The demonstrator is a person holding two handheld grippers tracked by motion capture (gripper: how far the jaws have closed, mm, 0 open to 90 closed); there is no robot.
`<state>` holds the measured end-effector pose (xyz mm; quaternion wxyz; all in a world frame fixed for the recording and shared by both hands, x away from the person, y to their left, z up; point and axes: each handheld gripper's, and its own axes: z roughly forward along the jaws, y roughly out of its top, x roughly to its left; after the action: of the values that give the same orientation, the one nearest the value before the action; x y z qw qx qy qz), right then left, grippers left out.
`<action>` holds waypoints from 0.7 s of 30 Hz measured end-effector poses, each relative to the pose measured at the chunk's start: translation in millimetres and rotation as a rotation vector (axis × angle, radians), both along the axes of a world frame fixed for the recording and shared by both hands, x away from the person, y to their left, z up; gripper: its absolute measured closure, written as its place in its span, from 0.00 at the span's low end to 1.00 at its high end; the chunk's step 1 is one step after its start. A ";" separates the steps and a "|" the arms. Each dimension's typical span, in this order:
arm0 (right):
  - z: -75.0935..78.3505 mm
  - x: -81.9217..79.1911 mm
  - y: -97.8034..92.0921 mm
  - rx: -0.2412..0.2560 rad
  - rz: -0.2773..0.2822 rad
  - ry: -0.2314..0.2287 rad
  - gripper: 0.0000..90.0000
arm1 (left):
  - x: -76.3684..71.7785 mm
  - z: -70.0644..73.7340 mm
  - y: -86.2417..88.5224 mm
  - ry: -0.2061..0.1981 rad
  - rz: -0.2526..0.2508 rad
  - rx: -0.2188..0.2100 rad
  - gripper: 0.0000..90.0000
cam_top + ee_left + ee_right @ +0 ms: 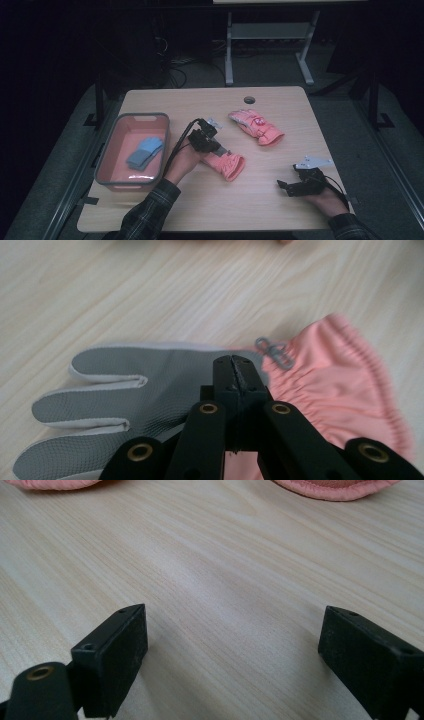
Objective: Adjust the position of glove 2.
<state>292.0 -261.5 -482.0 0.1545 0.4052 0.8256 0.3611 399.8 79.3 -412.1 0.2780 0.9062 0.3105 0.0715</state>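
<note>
- Dark room around us, a pale wooden counter (280, 200) in the middle, and a second table's legs in the gloom beyond it.
- On our left side of the counter sits a pink bin (107, 161) with a grey rim; a folded blue cloth (145, 152) already lies inside, so we judge the sorting has begun.
- Two pink gloves are out on the wood. The near glove (227, 165) lies at the centre, cuff toward our right; the far glove (256, 127) lies beyond it, apart from it and untouched.
- Our left tongs (223, 151) are down on the near glove. From the left gripper view the jaws are pressed together on the near glove (165, 385), right where its grey palm meets the gathered pink cuff, beside a small grey clip (273, 353). We take it as pinched, though whether the glove is raised off the counter we cannot tell.
- Our right tongs (281, 185) rest low at the right edge, well apart from both gloves; in the right gripper view the jaws stand wide with bare wood between them, grasping nothing.
- As we judge it: one item is in the bin, one glove is gripped but not yet carried over, and the other waits. Left to do is the carry to the bin, the release, then the same for the far glove.
</note>
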 end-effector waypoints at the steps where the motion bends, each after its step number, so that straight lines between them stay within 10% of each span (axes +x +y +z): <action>1: 0.0 0.0 0.0 0.000 0.000 0.000 0.13 | 0.0 0.0 0.0 0.000 0.000 0.000 1.00; 21: 0.0 0.2 -0.2 -0.001 0.002 -0.002 0.13 | -36.6 -15.4 -57.4 0.082 -0.193 -0.038 1.00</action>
<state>292.1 -261.7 -482.1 0.1551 0.4038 0.8261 0.3612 363.1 22.0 -427.5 0.2877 0.9286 0.2345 0.0012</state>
